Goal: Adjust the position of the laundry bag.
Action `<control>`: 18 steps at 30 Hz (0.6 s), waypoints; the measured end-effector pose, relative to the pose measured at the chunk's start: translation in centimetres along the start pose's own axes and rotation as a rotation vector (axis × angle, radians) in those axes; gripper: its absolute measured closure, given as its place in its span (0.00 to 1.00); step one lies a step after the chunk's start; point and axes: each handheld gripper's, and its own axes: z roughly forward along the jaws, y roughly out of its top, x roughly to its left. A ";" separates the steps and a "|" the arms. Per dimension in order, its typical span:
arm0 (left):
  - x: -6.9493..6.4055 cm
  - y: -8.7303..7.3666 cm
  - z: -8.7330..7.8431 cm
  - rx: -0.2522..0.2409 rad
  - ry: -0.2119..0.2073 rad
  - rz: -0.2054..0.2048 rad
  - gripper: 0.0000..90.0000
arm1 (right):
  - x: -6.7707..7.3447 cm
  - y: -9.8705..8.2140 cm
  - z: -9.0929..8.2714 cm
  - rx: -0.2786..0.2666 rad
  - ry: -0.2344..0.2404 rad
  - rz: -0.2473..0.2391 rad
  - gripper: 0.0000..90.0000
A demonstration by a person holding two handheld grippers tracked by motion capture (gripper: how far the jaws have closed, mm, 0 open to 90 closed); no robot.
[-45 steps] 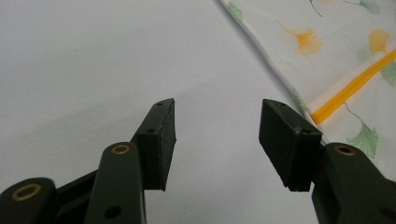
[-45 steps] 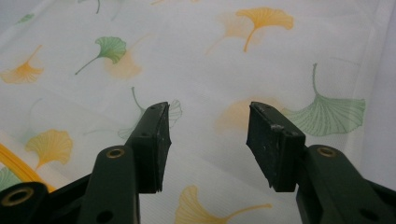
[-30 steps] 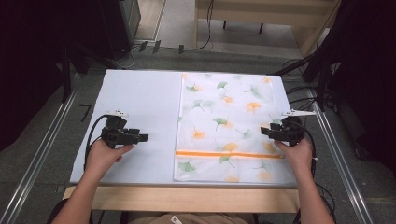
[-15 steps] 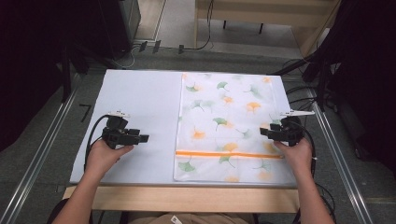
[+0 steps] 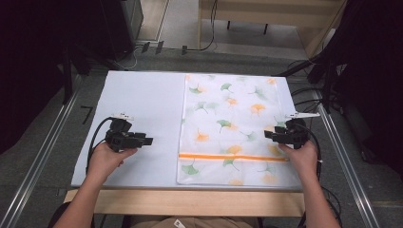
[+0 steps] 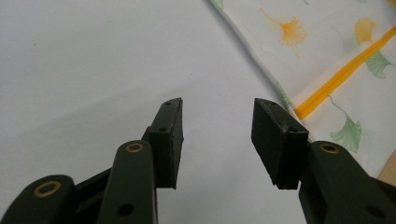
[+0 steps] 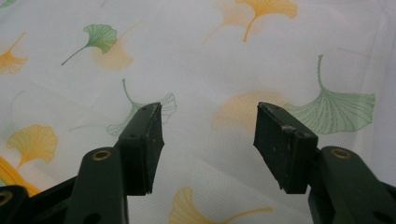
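A white cloth (image 5: 233,123) printed with green and orange ginkgo leaves lies flat on the right half of the table, an orange stripe (image 5: 233,156) across its near end. My left gripper (image 5: 151,141) rests over bare tabletop left of the cloth, pointing toward its edge (image 6: 280,93). Its jaws have just been closing but stand apart with nothing between them (image 6: 217,119). My right gripper (image 5: 267,135) hovers over the cloth's right side, pointing left. It is open, and only leaf-print fabric (image 7: 210,70) shows behind the gap (image 7: 209,126).
The pale table surface (image 5: 138,99) has bare room left of the cloth. A wooden front edge (image 5: 185,203) runs along the near side. Metal rails (image 5: 43,152) flank the table, and cables (image 5: 304,95) trail at the right rear.
Both hands stay where they were. The cloth has not moved.
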 end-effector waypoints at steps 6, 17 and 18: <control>-0.1 0.1 0.1 0.007 0.002 -0.007 0.55 | 0.0 0.0 0.0 0.001 0.001 -0.001 0.48; -1.3 1.3 1.3 0.009 -0.033 0.022 0.53 | 0.0 -0.6 -0.7 -0.003 -0.004 -0.007 0.48; -1.3 1.3 1.3 0.009 -0.033 0.022 0.53 | 0.0 -0.6 -0.7 -0.003 -0.004 -0.007 0.48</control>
